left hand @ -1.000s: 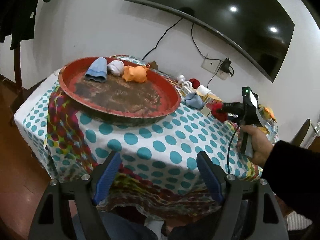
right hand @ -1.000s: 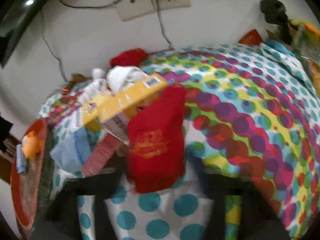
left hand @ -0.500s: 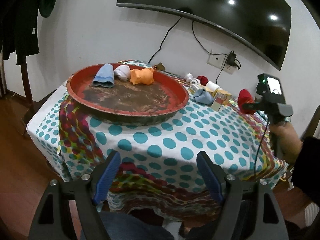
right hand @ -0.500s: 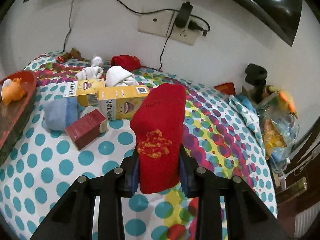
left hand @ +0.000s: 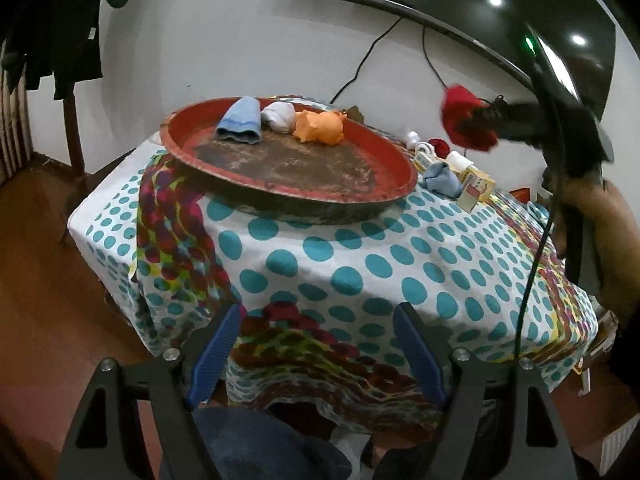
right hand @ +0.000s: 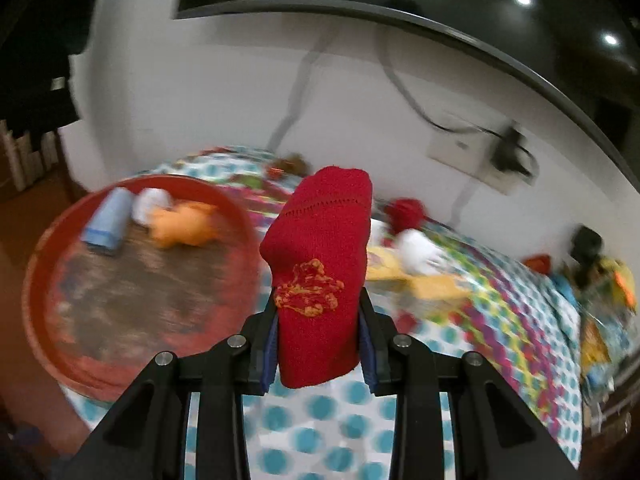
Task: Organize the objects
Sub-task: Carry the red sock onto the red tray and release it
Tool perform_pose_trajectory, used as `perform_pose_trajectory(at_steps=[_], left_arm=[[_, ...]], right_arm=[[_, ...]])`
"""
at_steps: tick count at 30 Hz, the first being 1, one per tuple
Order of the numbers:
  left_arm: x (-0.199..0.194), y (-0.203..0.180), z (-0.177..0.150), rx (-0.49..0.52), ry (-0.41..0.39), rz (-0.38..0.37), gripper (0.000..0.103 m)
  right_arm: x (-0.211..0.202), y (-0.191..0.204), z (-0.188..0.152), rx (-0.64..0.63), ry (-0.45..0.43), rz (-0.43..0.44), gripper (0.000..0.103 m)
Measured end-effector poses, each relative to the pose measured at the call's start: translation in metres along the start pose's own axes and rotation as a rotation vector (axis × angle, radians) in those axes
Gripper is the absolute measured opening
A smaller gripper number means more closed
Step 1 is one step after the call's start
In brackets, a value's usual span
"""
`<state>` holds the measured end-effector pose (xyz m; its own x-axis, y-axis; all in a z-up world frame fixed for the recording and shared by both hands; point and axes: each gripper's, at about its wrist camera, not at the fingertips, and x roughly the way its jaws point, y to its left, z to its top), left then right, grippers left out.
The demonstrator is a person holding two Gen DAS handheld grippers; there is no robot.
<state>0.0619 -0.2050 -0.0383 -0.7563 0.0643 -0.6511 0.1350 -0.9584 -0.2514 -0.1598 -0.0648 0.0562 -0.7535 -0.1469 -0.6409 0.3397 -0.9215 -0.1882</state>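
A folded red sock [right hand: 324, 264] with an orange motif stands upright between the blue pads of my right gripper [right hand: 320, 344], which is shut on it. In the left wrist view the same red sock [left hand: 464, 120] hangs in the air to the right of the round red tray [left hand: 280, 196], above the table. The tray holds a blue sock [left hand: 240, 120], a white sock [left hand: 280, 116] and an orange toy pig [left hand: 320, 126]. My left gripper [left hand: 316, 344] is open and empty, low at the near edge of the dotted tablecloth [left hand: 360, 256].
On the cloth right of the tray lie a light blue sock [left hand: 442, 178], yellow boxes [left hand: 476, 184], a white sock [right hand: 416, 252] and another red sock [right hand: 406, 212]. A cluttered bag [right hand: 608, 292] sits at the far right. Cables, a wall socket [right hand: 468, 152] and a dark screen are behind.
My right gripper has lifted the red sock off the table and swung it left, toward the tray, rolling upright. The left gripper stayed open near the table edge, tilting slightly.
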Motion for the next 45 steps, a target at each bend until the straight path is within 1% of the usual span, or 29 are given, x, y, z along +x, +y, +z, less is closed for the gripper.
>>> perform_pose_trajectory(at_steps=[6, 9, 13, 15, 17, 20, 23, 27, 28, 30, 31, 32, 33, 35, 36, 37, 38, 39, 41, 42, 43, 45], left_arm=[[0.002, 0.010, 0.000, -0.045, 0.002, 0.059, 0.081], [0.002, 0.016, 0.000, -0.068, 0.000, 0.087, 0.081], [0.002, 0.024, 0.001, -0.095, -0.004, 0.123, 0.081], [0.003, 0.029, 0.000, -0.120, 0.000, 0.136, 0.081], [0.004, 0.034, 0.000, -0.146, 0.011, 0.139, 0.081], [0.007, 0.038, -0.002, -0.170, 0.031, 0.137, 0.081], [0.010, 0.039, -0.003, -0.181, 0.043, 0.134, 0.081], [0.011, 0.040, -0.004, -0.188, 0.052, 0.135, 0.081], [0.012, 0.040, -0.004, -0.189, 0.056, 0.135, 0.081], [0.015, 0.041, -0.003, -0.192, 0.067, 0.134, 0.081], [0.016, 0.041, -0.003, -0.193, 0.070, 0.133, 0.081], [0.017, 0.041, -0.003, -0.192, 0.071, 0.131, 0.081], [0.016, 0.041, -0.003, -0.191, 0.070, 0.129, 0.081], [0.014, 0.041, -0.003, -0.189, 0.060, 0.124, 0.081], [0.013, 0.040, -0.003, -0.187, 0.054, 0.120, 0.081], [0.012, 0.039, -0.002, -0.181, 0.046, 0.114, 0.081], [0.009, 0.035, -0.001, -0.165, 0.032, 0.108, 0.081], [0.008, 0.032, -0.001, -0.151, 0.021, 0.102, 0.081], [0.004, 0.022, 0.000, -0.103, -0.005, 0.077, 0.081], [0.001, 0.017, 0.001, -0.080, -0.019, 0.064, 0.081], [-0.001, 0.011, 0.001, -0.054, -0.037, 0.053, 0.081], [-0.011, -0.004, 0.001, 0.021, -0.093, 0.032, 0.081]], right_arm=[[-0.007, 0.071, 0.009, -0.102, -0.011, 0.106, 0.030], [-0.011, 0.099, 0.009, -0.138, -0.013, 0.154, 0.030], [-0.013, 0.131, 0.010, -0.193, 0.001, 0.243, 0.031], [-0.007, 0.149, 0.009, -0.222, 0.033, 0.308, 0.031], [0.000, 0.167, 0.007, -0.255, 0.060, 0.344, 0.031], [0.015, 0.191, 0.002, -0.273, 0.124, 0.402, 0.031], [0.026, 0.208, -0.003, -0.287, 0.164, 0.423, 0.031], [0.037, 0.216, -0.006, -0.283, 0.210, 0.455, 0.031], [0.041, 0.216, -0.006, -0.279, 0.220, 0.465, 0.033], [0.047, 0.216, -0.008, -0.276, 0.246, 0.464, 0.044], [0.045, 0.214, -0.008, -0.270, 0.232, 0.453, 0.053], [0.041, 0.210, -0.007, -0.264, 0.201, 0.455, 0.059], [0.033, 0.202, -0.004, -0.256, 0.146, 0.441, 0.065], [0.014, 0.181, 0.001, -0.235, 0.030, 0.343, 0.093], [0.003, 0.164, 0.003, -0.213, -0.034, 0.296, 0.097], [-0.005, 0.146, 0.004, -0.192, -0.081, 0.273, 0.099], [-0.012, 0.125, 0.004, -0.164, -0.119, 0.231, 0.101], [-0.014, 0.103, 0.003, -0.137, -0.146, 0.159, 0.102], [-0.011, 0.058, -0.003, -0.096, -0.173, -0.011, 0.103], [-0.003, 0.029, -0.008, -0.068, -0.164, -0.092, 0.103], [0.007, 0.002, -0.015, -0.040, -0.144, -0.154, 0.103], [0.031, -0.057, -0.036, 0.015, -0.080, -0.291, 0.103]])
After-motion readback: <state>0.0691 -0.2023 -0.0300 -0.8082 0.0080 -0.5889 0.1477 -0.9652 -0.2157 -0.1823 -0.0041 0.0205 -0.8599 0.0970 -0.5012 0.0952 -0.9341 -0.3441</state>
